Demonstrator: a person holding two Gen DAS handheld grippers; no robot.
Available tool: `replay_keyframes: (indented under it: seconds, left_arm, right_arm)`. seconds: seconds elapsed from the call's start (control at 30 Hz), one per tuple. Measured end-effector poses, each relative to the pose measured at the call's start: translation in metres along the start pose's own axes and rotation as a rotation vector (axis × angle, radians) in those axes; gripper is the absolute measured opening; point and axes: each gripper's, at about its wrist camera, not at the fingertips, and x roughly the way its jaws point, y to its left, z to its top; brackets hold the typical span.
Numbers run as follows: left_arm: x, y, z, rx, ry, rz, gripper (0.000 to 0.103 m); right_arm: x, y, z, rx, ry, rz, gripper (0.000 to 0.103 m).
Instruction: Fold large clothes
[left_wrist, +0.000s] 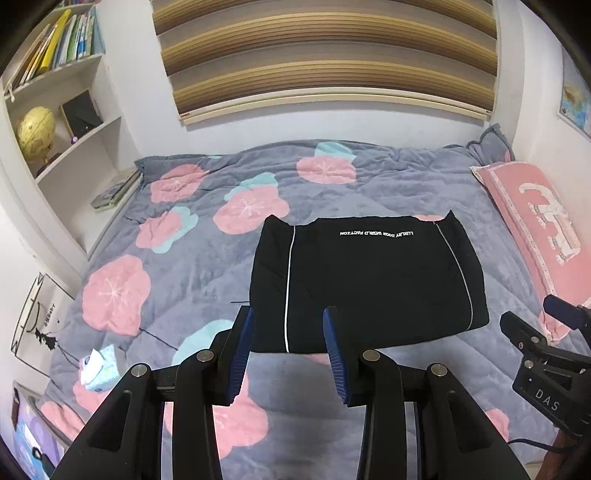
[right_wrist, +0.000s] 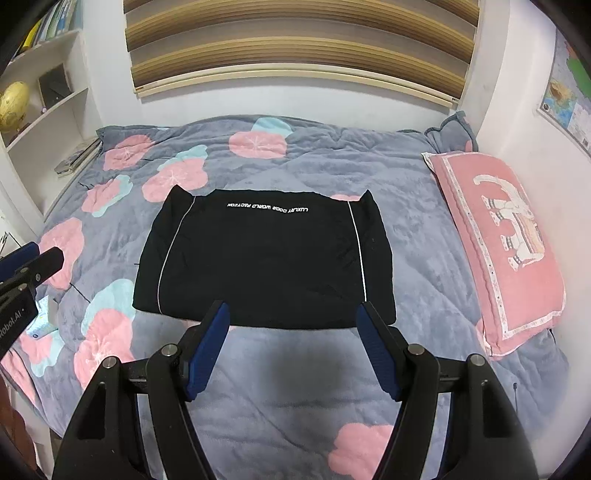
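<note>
1. The black garment lies flat on the bed, near the middle, already folded into a wide rectangle. Its white lettering sits along the far edge, and one thin white stripe runs down each side.

2. The left gripper hovers above the near left part of the garment. Its jaws stand open at a medium width and hold nothing.

3. The right gripper hovers above the near edge, more to the right. Its jaws are spread wider and are also empty.

4. A pink pillow lies at the right side of the bed, well apart from the garment. A small light blue toy lies at the near left, also apart.

5. I judge the cloth soft and limp, not heavy and not fragile. Folded in several layers, it will sag and slide open if only the top layer is taken.

6. For one more fold, a good place to take hold is the near edge, one gripper close to each stripe, pinching all layers together. The plush quilt under it is soft too, so the jaws may catch it if they go down too deep.
</note>
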Motion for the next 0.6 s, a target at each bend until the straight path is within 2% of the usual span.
replay_keyframes:
  seconds: [0.4, 0.53, 0.6]
  left_arm:
    - [-0.01, -0.003, -0.009, 0.021, -0.005, -0.018, 0.039]
    - [-0.008, -0.003, -0.014, 0.022, 0.022, -0.058, 0.039]
    - [-0.007, -0.005, -0.016, 0.023, 0.028, -0.048, 0.039]
  right_arm:
    - [-0.007, -0.005, -0.01, 0.006, 0.013, 0.004, 0.073]
    - [-0.007, 0.0, -0.014, 0.0, 0.018, 0.009, 0.073]
    - [-0.007, 0.002, -0.015, -0.004, 0.019, 0.012, 0.073]
